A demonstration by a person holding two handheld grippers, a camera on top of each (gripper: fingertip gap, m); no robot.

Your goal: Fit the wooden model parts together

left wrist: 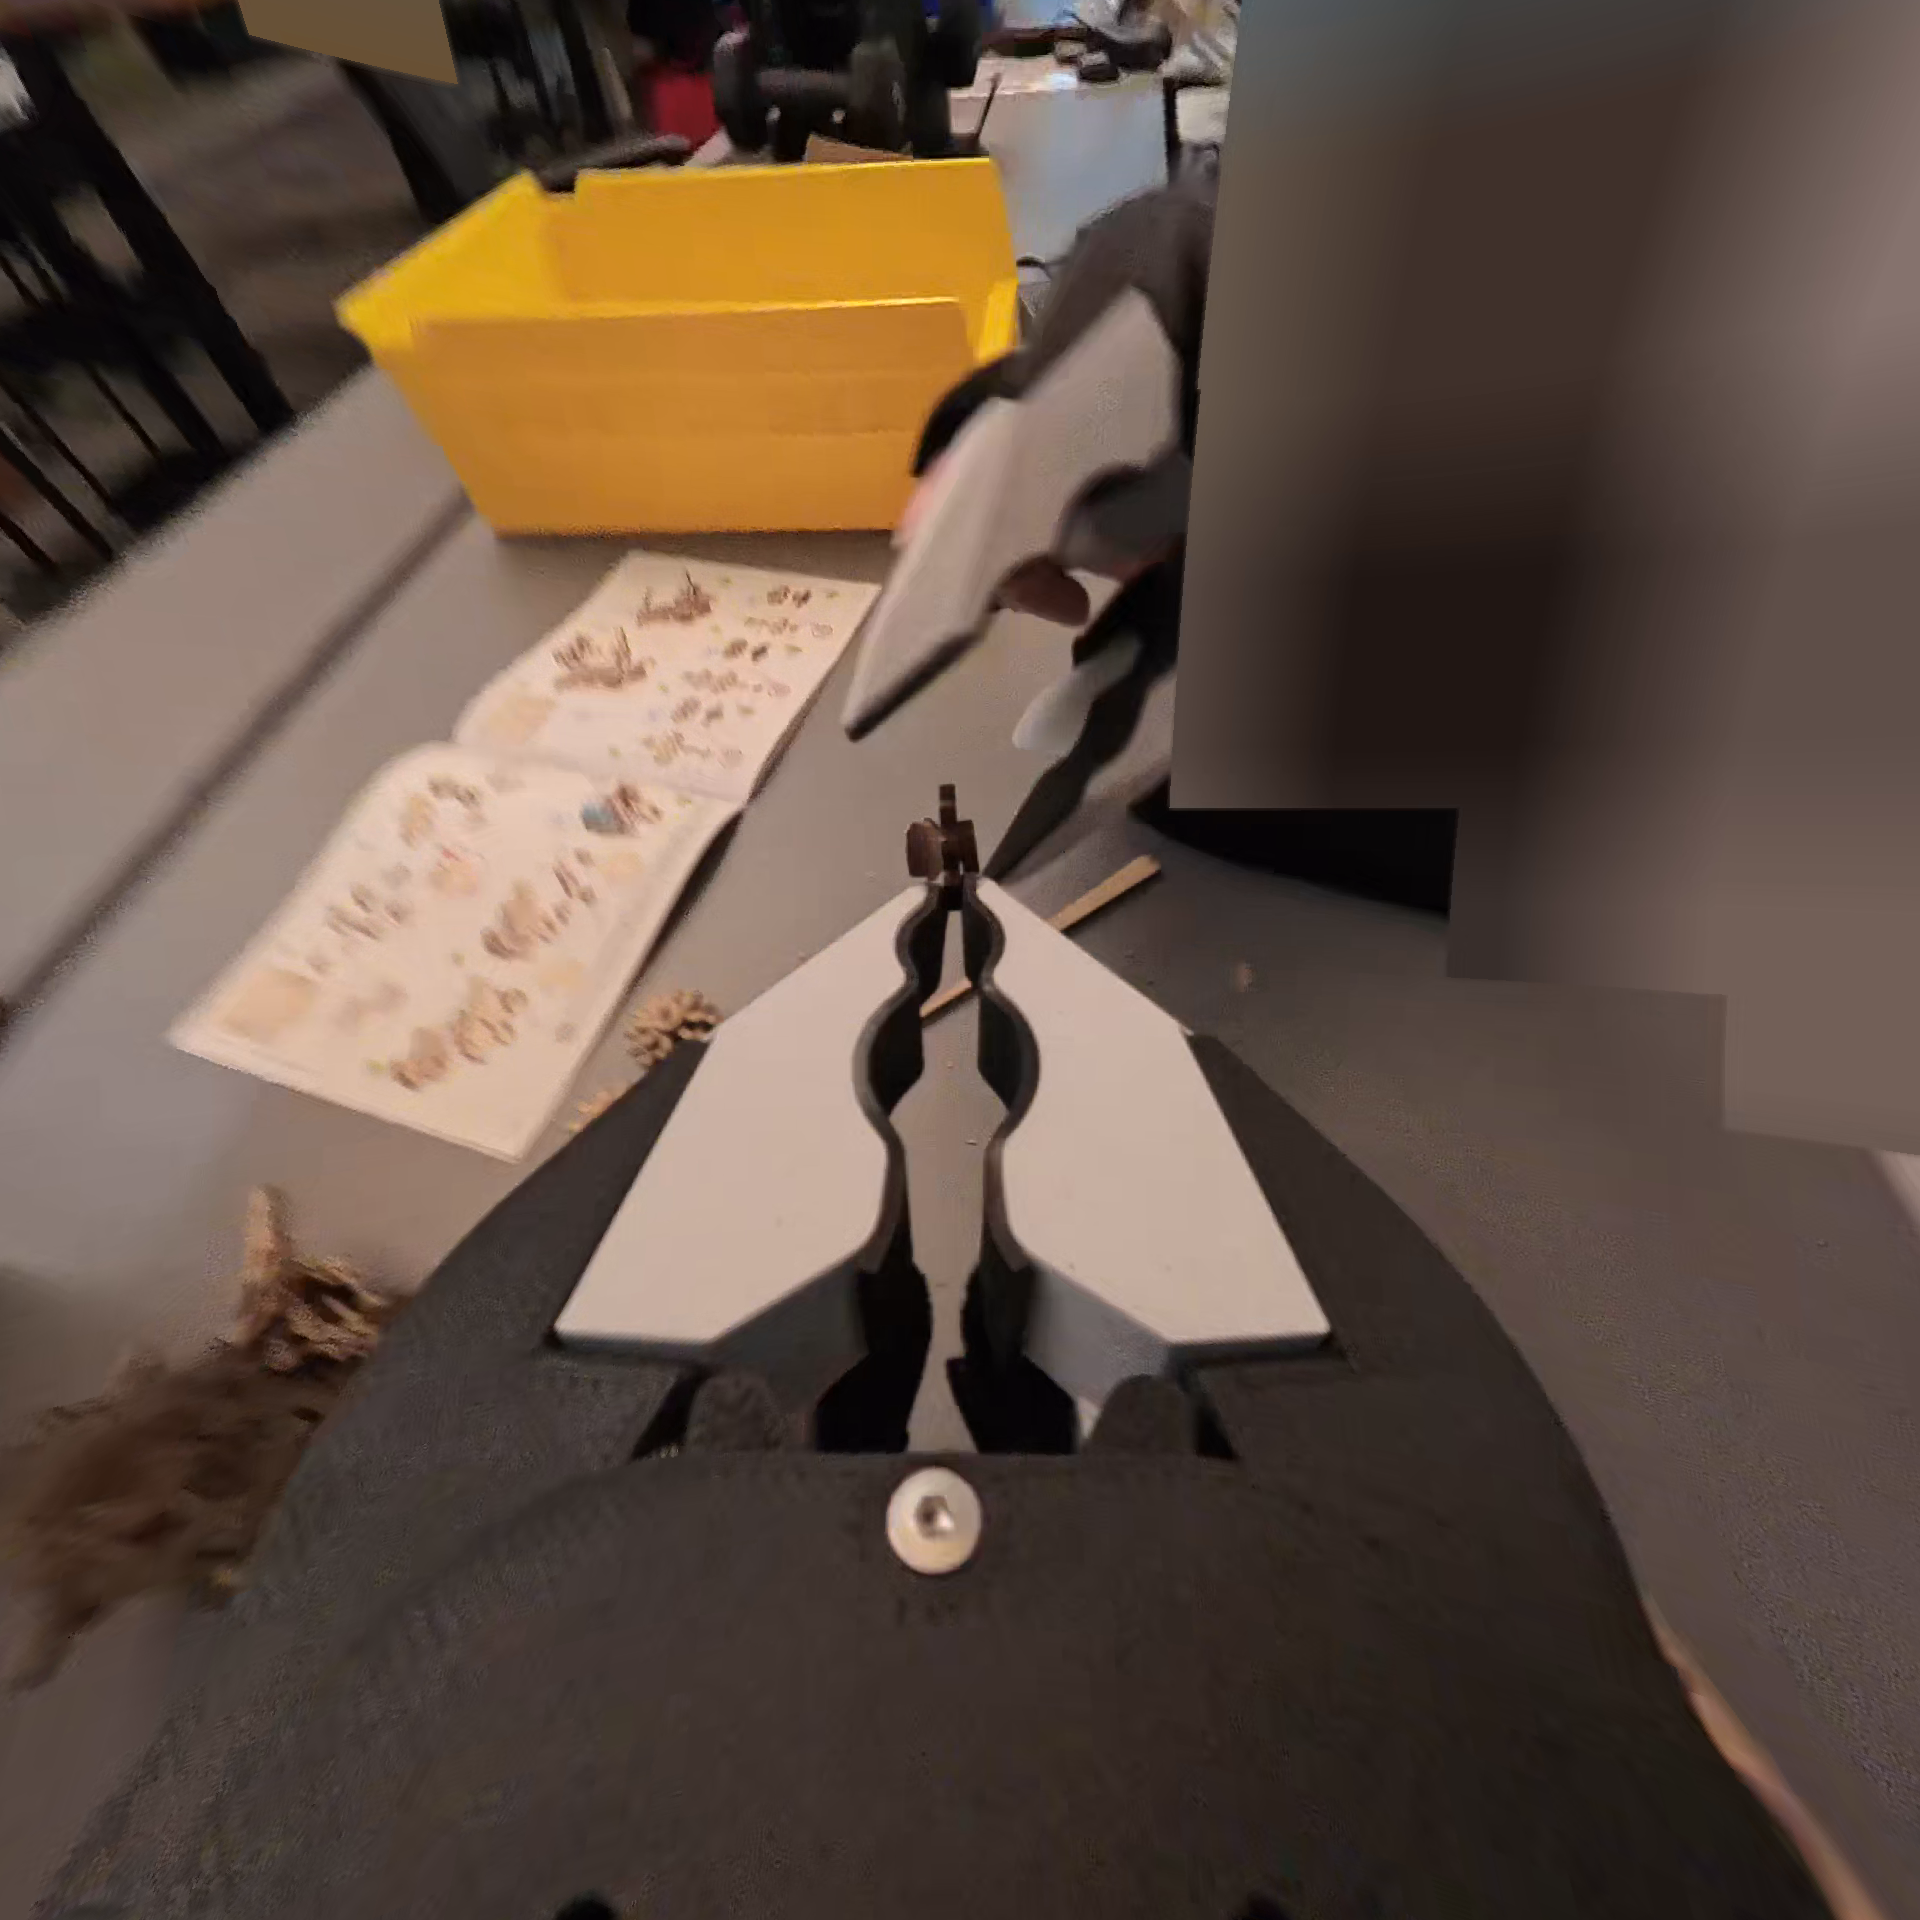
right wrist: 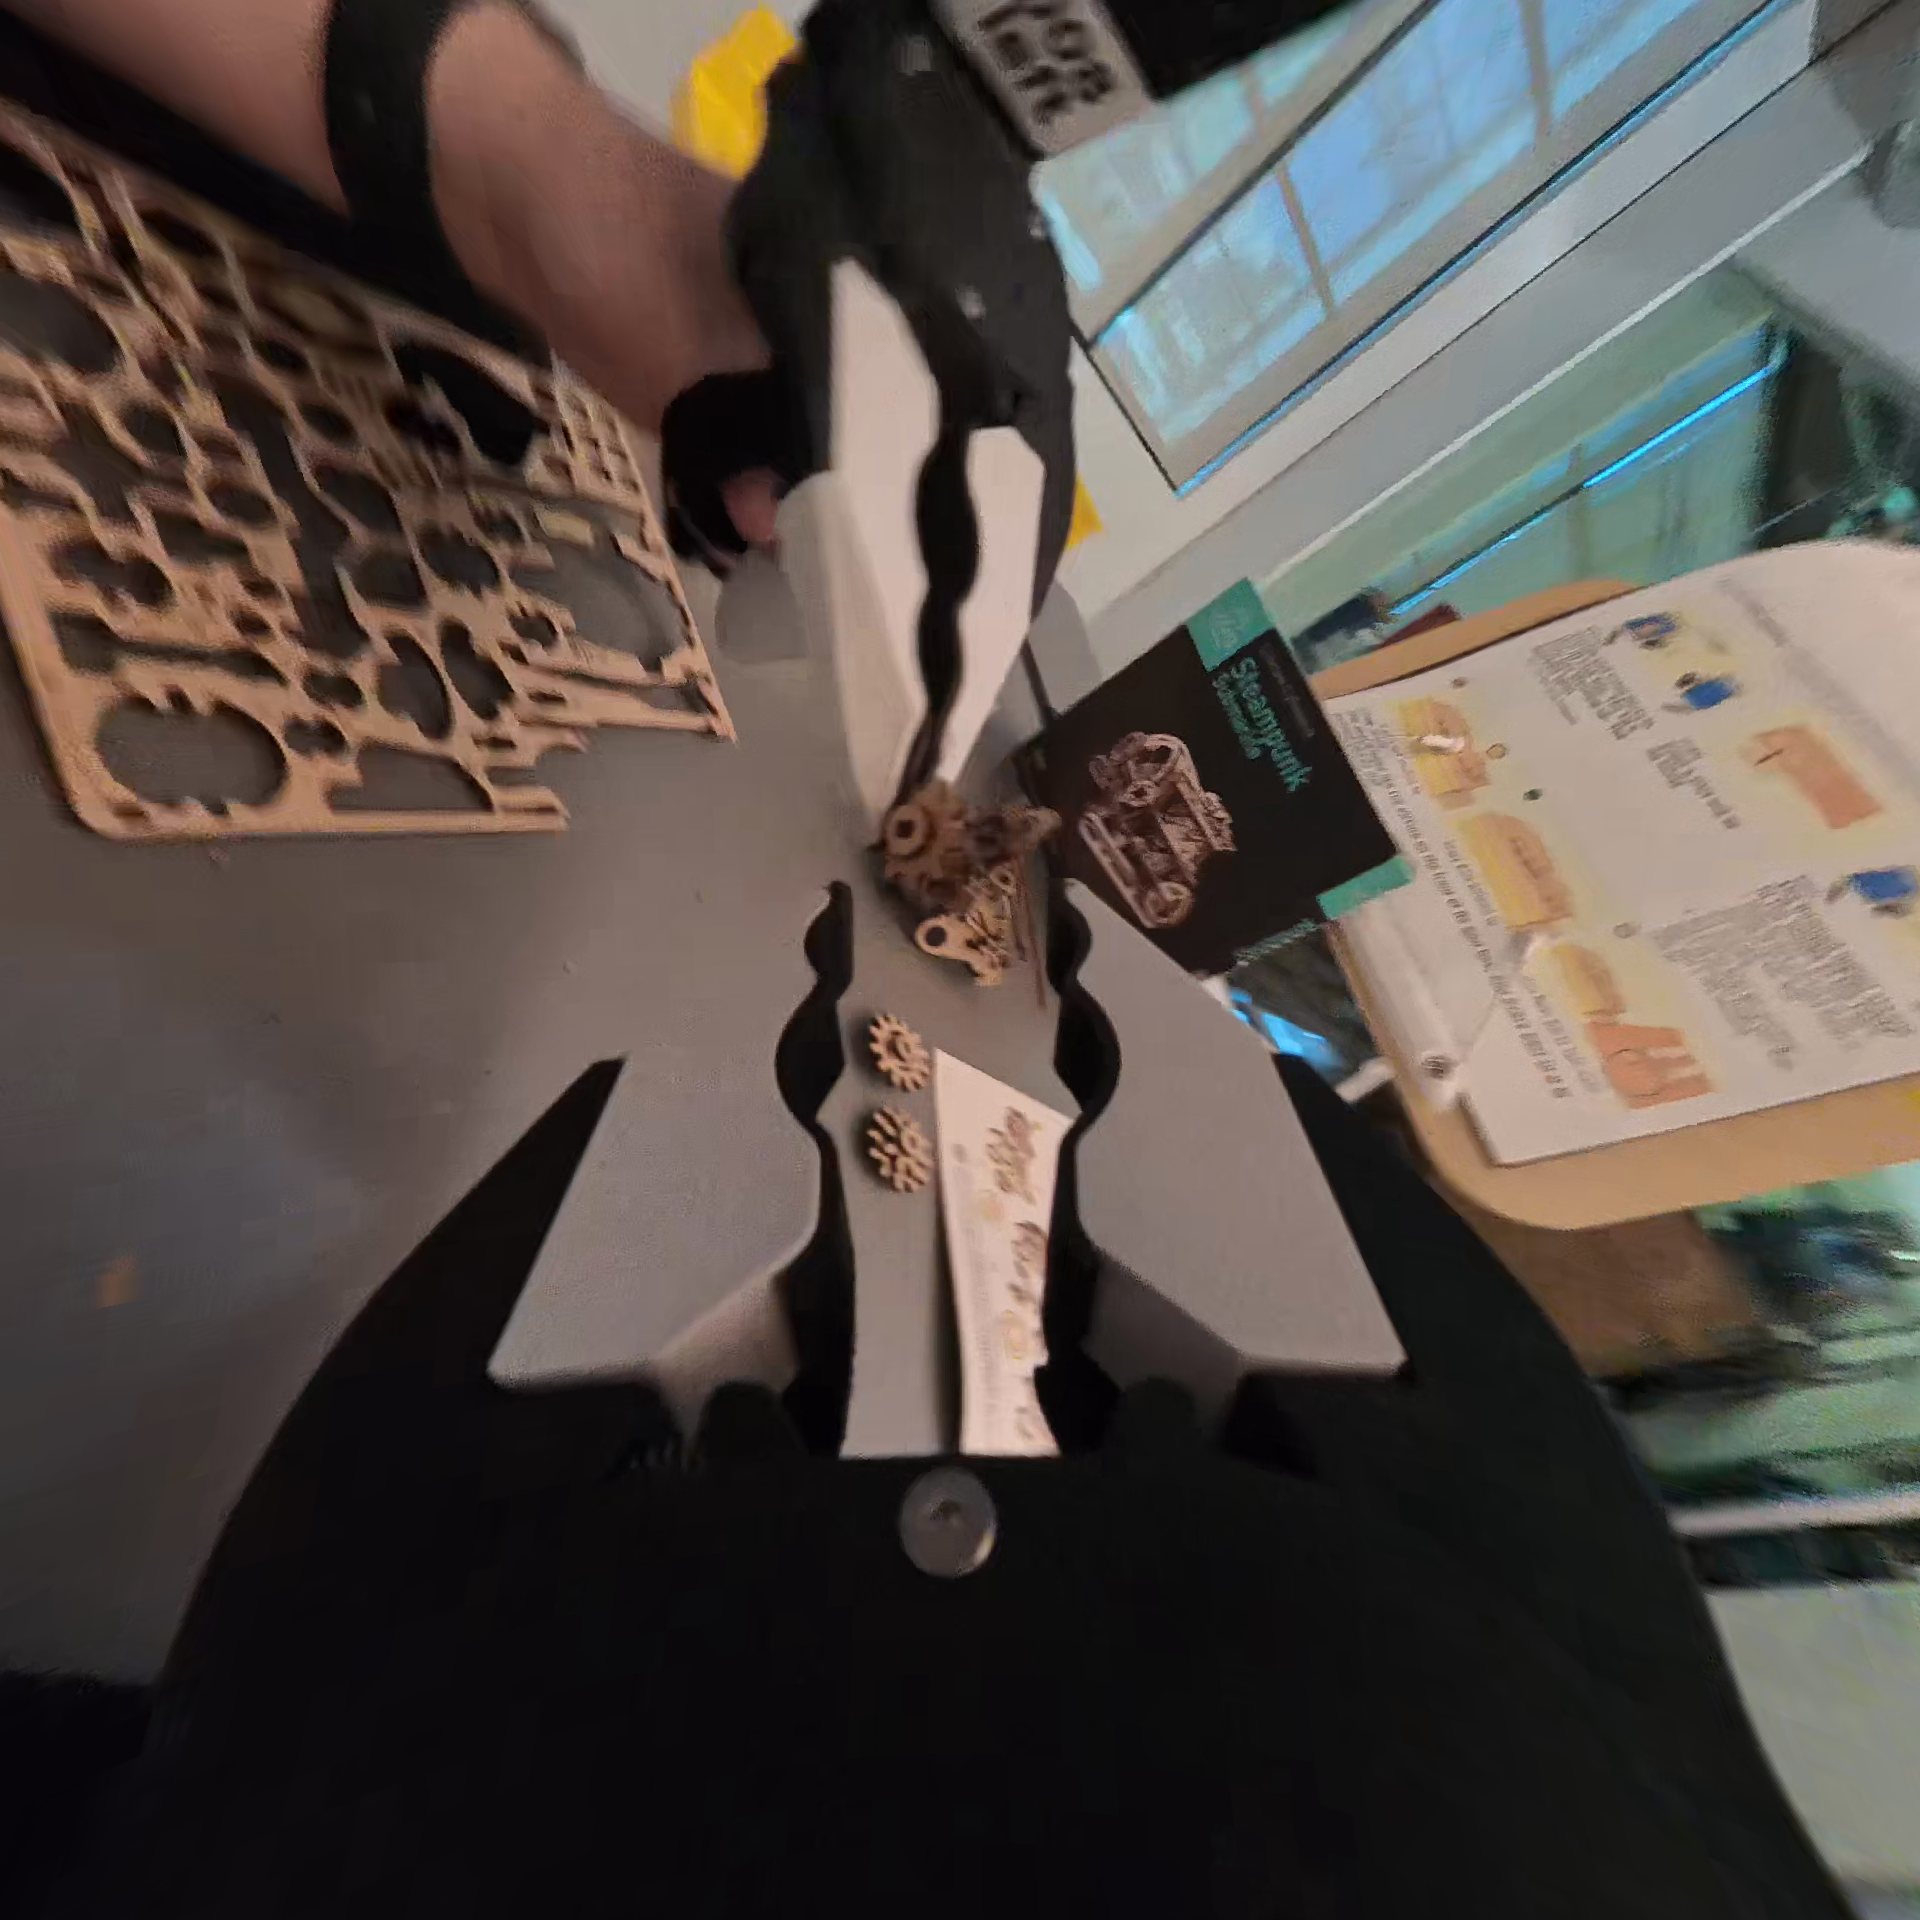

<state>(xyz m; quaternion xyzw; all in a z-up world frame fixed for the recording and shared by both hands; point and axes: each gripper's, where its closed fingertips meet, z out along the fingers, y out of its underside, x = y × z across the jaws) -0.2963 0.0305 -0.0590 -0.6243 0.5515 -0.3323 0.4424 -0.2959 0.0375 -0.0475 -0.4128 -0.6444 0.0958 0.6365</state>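
In the left wrist view my left gripper (left wrist: 943, 890) is shut on a small dark wooden part (left wrist: 943, 844) that sticks up from its fingertips. In the right wrist view the left gripper (right wrist: 925, 764) comes in from the top, and its tips meet on a cluster of joined wooden gears and links (right wrist: 961, 883). My right gripper (right wrist: 951, 914) is open. The cluster stands between its fingertips, and neither pad presses on it. One right finger (left wrist: 987, 561) shows blurred just beyond the held part.
Two loose gears (right wrist: 896, 1051) (right wrist: 899, 1148) lie on the grey table (right wrist: 312, 1039). Also there are a punched-out wooden sheet (right wrist: 312, 582), a black box (right wrist: 1205, 800), an open instruction booklet (left wrist: 520, 883), a yellow bin (left wrist: 686, 353), a wooden stick (left wrist: 1101, 894) and wood scraps (left wrist: 156, 1455).
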